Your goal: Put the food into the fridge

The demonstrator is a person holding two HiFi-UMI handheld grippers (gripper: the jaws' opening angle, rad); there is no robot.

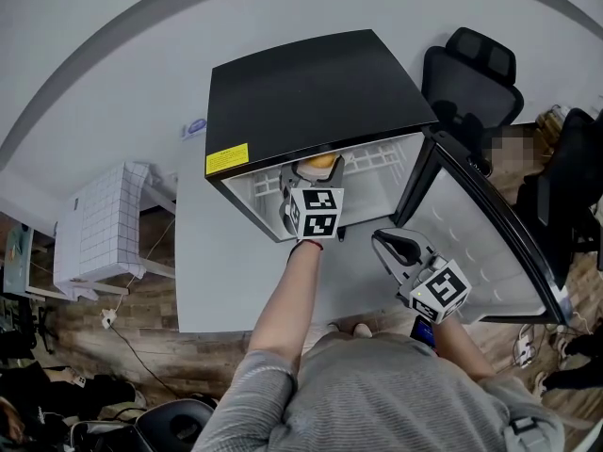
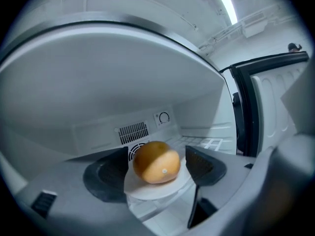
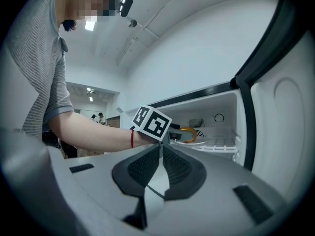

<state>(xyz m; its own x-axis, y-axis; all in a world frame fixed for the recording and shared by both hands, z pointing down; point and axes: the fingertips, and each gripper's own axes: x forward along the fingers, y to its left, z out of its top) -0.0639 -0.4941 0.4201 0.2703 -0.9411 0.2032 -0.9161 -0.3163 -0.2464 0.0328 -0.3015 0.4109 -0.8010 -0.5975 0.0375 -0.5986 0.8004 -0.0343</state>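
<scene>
White table [image 1: 217, 271] bearing a black-topped fridge [image 1: 311, 83], door [image 1: 480, 243] swung wide to the right with its white lining facing out. Behind the fridge, a black office chair [image 1: 471, 73]. Off the table's left end, a white gridded cloth [image 1: 99, 224] draped over a stand.

Inside the fridge, a white cavity crossed by a wire shelf [image 2: 197, 142]. Left gripper [image 1: 300, 175] reaching into the mouth of the cavity and closed on a small white plate [image 2: 147, 194], a dark pad against each side of the rim. On the plate, between the two jaws and just inside the opening, one round orange-brown piece of food [image 2: 156, 162] with a tiny pale sticker on its skin. Right gripper [image 3: 161, 149] outside the fridge, low beside the open door and above the table, jaws pressed together on nothing. On the cavity's back wall, a vent grille [image 2: 133, 131] and a round dial [image 2: 163, 117].

Hard to make out:
- Whether the plate's underside rests on the shelf or hangs clear of it, hidden by the plate and the gripper body.
- Kind of food, fruit or bun, not certain.
- Lower part of the cavity, blocked in the head view by the left gripper's marker cube [image 1: 316, 213] and the forearm.
- Yellow label [image 1: 226, 159] at the fridge's front corner, too small to read.
</scene>
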